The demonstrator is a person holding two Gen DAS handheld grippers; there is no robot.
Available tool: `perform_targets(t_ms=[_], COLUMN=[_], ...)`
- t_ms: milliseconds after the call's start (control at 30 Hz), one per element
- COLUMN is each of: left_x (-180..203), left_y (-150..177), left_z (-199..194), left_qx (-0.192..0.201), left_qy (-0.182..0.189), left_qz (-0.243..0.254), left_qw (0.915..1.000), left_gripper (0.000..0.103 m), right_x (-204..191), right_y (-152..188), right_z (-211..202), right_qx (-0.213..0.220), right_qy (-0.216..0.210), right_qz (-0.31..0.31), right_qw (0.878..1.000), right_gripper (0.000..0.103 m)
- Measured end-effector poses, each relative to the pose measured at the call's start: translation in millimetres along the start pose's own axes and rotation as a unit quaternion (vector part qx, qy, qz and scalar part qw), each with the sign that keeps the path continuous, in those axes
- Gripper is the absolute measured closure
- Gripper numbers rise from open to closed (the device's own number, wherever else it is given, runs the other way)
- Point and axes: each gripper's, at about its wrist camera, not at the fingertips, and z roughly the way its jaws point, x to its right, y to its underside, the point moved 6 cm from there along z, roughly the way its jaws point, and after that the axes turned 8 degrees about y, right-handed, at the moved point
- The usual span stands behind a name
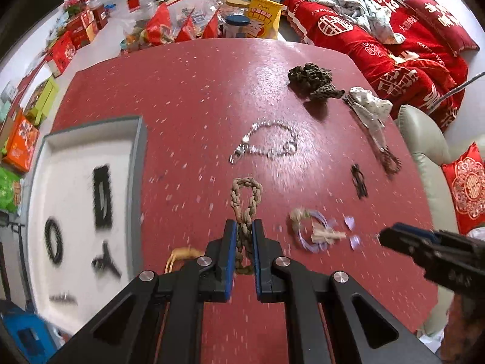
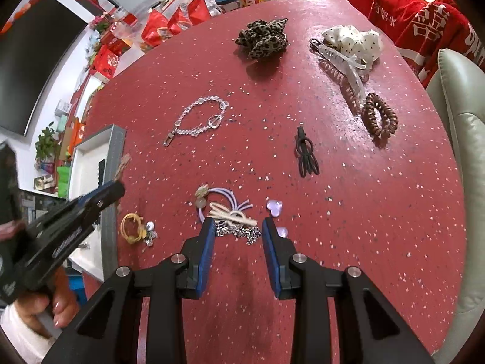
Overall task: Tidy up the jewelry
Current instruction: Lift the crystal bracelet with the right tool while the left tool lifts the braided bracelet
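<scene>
My left gripper (image 1: 245,227) is shut on a tan braided bracelet (image 1: 246,188), whose loop sticks out past the fingertips above the red table (image 1: 188,97). To its left lies a grey-rimmed white tray (image 1: 138,157) with several dark pieces (image 1: 101,197) in it. My right gripper (image 2: 238,226) holds a bunched silver chain (image 2: 238,231) between its blue pads, just above the table. In the right wrist view the left gripper (image 2: 118,188) hangs beside the tray's rim (image 2: 113,151). A clear bead bracelet (image 2: 197,118) lies at the table's middle.
Spread on the table are a leopard scrunchie (image 2: 262,38), a white dotted scrunchie (image 2: 351,41), a clear hair claw (image 2: 348,66), a brown coil tie (image 2: 380,118), a black clip (image 2: 306,154), a lilac tie with bow (image 2: 224,206) and a yellow tie (image 2: 132,226). A pale chair (image 2: 463,139) stands right.
</scene>
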Motion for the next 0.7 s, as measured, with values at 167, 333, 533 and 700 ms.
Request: perform_targets(t_ms=[167,333,533,700], left_x=[-9.5,-23.1,-39.1,-50.4], left_y=[25.5,47.6,67.6,78.7], left_z=[-33.8,-60.5,-81.0,-94.4], left_qx=[-0.001,0.0,0.002,0.007], left_qy=[-0.008,-0.015,-0.024,-0.027], left_qz=[-0.012,-0.028,-0.043,-0.048], left_qw=[0.9999,0.9995,0.9988,0.9984], left_gripper=[0.091,0.091,0.091,0.091], right_x=[-7.6,-21.7,-46.0,-67.7], right_y=[16.0,32.2,45.9,51.8], right_z=[-12.6,-24.4,-36.7,-43.6], right_qx=[-0.013,-0.025,-0.034,-0.037], right_qy=[0.002,0.002,0.001,-0.001], right_qz=[-0.006,-0.019,-0.047,-0.066], right_qw=[1.0,1.0,0.998,0.997], right_gripper=[0.069,0.069,0.069,0.069])
